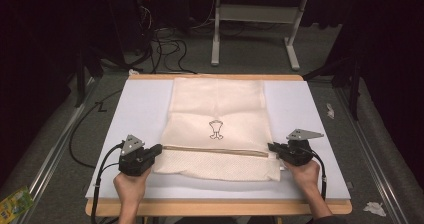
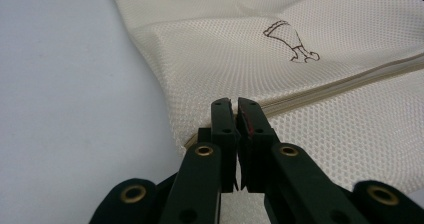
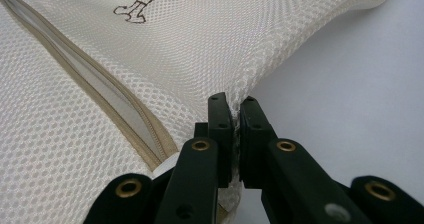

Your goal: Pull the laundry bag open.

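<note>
A cream mesh laundry bag point(image 1: 217, 129) lies flat on the white board point(image 1: 135, 109), with a small dark drawing point(image 1: 216, 129) at its middle and a beige zipper point(image 1: 215, 151) running across its near part. My left gripper point(image 1: 159, 149) is shut on the bag's left edge at the zipper's end; in the left gripper view its jaws pinch the mesh bag point(image 2: 310, 49) at the left gripper point(image 2: 235, 104). My right gripper point(image 1: 271, 147) is shut on the bag's right edge, and the right gripper point(image 3: 232, 104) shows mesh bag point(image 3: 200, 44) caught between its jaws beside the zipper point(image 3: 100, 94).
The board rests on a wooden table point(image 1: 215, 207) whose rim shows at front and back. Cables point(image 1: 165, 49) and a grey table frame point(image 1: 255, 24) stand on the carpet beyond. Scraps of litter point(image 1: 15, 200) lie on the floor at both sides.
</note>
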Motion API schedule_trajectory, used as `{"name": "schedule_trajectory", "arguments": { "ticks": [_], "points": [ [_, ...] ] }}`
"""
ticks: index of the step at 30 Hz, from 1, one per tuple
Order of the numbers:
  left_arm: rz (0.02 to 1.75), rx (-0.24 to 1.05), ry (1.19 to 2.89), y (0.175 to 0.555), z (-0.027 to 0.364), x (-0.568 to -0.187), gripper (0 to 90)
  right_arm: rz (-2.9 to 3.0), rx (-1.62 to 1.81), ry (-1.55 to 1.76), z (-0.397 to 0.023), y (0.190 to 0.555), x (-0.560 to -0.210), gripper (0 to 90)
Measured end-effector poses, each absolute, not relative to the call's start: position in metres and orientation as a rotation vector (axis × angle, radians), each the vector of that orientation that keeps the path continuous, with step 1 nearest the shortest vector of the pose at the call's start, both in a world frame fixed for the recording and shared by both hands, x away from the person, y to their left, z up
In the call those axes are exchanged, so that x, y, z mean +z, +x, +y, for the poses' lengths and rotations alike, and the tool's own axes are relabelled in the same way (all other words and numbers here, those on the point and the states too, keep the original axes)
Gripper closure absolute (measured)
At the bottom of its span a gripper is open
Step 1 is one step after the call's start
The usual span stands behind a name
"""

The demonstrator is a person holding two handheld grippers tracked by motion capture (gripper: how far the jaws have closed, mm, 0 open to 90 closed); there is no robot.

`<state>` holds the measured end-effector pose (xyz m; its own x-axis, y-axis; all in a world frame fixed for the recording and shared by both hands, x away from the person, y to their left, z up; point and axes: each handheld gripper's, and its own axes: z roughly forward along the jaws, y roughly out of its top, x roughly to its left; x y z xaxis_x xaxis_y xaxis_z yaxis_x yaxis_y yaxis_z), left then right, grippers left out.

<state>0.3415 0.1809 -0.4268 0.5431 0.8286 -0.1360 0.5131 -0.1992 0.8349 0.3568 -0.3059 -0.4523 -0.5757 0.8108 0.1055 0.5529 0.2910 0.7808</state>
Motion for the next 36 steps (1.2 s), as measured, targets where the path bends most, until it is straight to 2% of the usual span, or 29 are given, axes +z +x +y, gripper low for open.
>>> {"name": "schedule_trajectory", "arguments": {
  "ticks": [20, 36],
  "points": [
    [1.126, 0.464, 1.967, 0.349, 0.172, -0.441, 86.9, 2.222, 1.198, 1.245, -0.315, 0.359, -0.443, 87.8],
    [1.154, 0.485, 1.978, 0.359, 0.171, -0.443, 86.9, 2.197, 1.193, 1.276, -0.321, 0.367, -0.44, 88.0]
  ]
}}
